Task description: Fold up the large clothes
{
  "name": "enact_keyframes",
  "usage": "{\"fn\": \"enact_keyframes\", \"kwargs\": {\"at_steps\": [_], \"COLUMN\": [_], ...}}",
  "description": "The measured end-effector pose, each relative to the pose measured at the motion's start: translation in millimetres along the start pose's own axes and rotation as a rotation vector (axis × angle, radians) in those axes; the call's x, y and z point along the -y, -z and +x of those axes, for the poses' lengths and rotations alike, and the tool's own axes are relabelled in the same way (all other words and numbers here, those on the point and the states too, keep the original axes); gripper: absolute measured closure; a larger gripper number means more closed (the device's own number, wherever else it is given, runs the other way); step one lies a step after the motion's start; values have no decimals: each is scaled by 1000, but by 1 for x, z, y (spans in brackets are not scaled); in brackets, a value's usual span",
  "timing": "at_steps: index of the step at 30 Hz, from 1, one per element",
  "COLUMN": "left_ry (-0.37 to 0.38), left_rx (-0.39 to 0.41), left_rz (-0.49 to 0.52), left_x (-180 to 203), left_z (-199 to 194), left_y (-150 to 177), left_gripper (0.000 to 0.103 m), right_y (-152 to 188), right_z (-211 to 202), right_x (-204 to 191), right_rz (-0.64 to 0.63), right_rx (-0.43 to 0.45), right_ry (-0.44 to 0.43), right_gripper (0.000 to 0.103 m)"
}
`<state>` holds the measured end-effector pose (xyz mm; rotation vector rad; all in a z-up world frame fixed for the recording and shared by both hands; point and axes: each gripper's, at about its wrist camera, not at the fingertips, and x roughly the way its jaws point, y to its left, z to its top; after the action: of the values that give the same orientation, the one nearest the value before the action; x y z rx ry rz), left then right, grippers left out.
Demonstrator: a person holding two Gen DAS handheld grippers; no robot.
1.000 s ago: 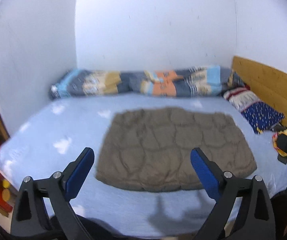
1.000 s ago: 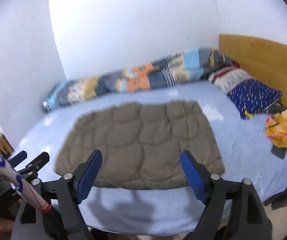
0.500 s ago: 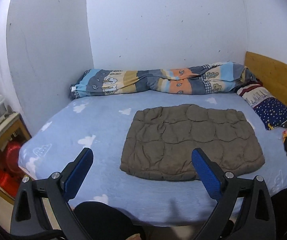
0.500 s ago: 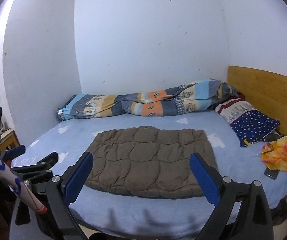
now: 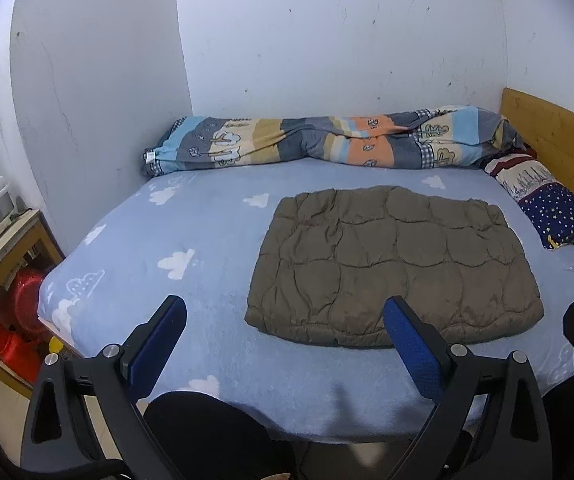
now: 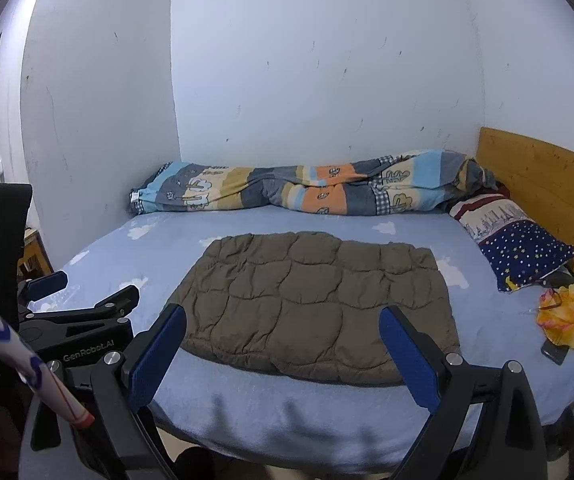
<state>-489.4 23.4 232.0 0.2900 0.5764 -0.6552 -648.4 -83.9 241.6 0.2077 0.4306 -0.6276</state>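
On the bed [image 5: 191, 240], mid-mattress: brown quilted jacket [image 5: 391, 268] lying flat as a neat rectangle, so the fold looks done or one halving short. Left gripper [image 5: 283, 336] and right gripper [image 6: 283, 340] both hang off the near edge, jaws spread wide, gripping nothing. Next move, if any: reach in and pinch both near corners. Sleeves, collar and zip not visible, probably tucked under. Yellow cloth [image 6: 571, 316] cut off at right.

A rolled patchwork duvet [image 5: 327, 140] lies along the white wall on a cloud-print blue sheet [image 5: 191, 232], a starry pillow [image 6: 523, 248] beside the wooden headboard [image 6: 547, 188].
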Motion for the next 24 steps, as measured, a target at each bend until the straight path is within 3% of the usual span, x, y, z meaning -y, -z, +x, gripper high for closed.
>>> {"fn": "enact_keyframes", "kwargs": {"at_steps": [24], "left_ry": [-7], "left_rx": [-41], "left_rz": [18], "left_x": [6], "left_z": [18], "left_y": [6], "left_gripper": [5], "right_y": [12], "right_z": [22], "right_x": [5], "right_rz": [25], "right_rx": [-57], "right_ry": [0], "right_gripper": [4]}}
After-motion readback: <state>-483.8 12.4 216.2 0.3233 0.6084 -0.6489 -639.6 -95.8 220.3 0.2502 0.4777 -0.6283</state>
